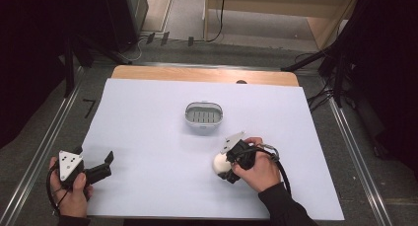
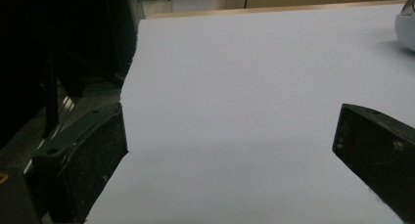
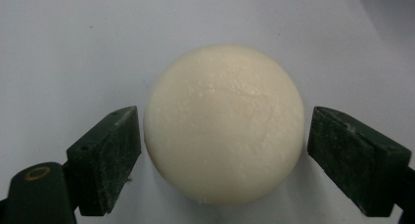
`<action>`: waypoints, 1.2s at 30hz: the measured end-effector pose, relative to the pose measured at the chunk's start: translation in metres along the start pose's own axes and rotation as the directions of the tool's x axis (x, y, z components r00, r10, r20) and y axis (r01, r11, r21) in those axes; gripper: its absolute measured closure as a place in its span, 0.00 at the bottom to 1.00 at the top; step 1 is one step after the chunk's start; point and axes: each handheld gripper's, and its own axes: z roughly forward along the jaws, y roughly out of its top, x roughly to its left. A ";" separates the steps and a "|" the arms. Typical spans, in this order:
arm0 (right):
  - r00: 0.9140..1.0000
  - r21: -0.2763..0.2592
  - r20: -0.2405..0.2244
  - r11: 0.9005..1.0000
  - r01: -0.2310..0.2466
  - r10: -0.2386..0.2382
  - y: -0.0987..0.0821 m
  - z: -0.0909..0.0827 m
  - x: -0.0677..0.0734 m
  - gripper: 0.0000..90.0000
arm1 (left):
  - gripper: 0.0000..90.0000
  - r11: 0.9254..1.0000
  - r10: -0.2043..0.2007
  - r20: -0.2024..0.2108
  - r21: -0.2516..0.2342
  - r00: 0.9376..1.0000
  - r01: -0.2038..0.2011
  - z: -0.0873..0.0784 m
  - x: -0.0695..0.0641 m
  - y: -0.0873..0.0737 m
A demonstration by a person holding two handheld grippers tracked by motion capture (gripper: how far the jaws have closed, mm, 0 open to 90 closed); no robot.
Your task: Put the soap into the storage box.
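A cream-white ball (image 3: 224, 123) lies on the white table sheet (image 1: 162, 137), right of the middle and near the front. My right gripper (image 1: 225, 169) reaches over it from the right, held in a hand. In the right gripper view its two black pads (image 3: 110, 155) stand on either side of the ball with narrow gaps, so nothing is pressed. The same ball (image 1: 219, 162) peeks out at the jaws' left side in the high view. My left gripper (image 1: 106, 166) rests at the front left corner of the sheet, open, with bare sheet between its jaws (image 2: 230, 155).
A small white-and-grey basket (image 1: 203, 130) with a slatted bottom stands at the middle of the sheet, beyond the ball; its edge (image 2: 406, 26) shows at the far right in the left gripper view. Metal rails and dark stands line both sides of the table.
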 end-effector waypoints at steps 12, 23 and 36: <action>1.000 0.005 0.001 1.000 -0.024 0.024 0.003 0.003 0.001 0.16 | 0.00 1.000 0.006 -0.002 0.001 1.000 -0.006 0.000 -0.001 0.000; 0.999 0.013 -0.004 0.999 -0.048 0.048 0.004 0.005 -0.001 0.21 | 0.00 1.000 0.007 0.002 0.002 1.000 -0.007 0.000 -0.001 0.000; 0.998 0.024 -0.013 0.998 -0.061 0.062 0.003 0.007 -0.001 0.25 | 0.00 1.000 0.005 0.002 0.002 1.000 -0.005 0.000 0.000 0.000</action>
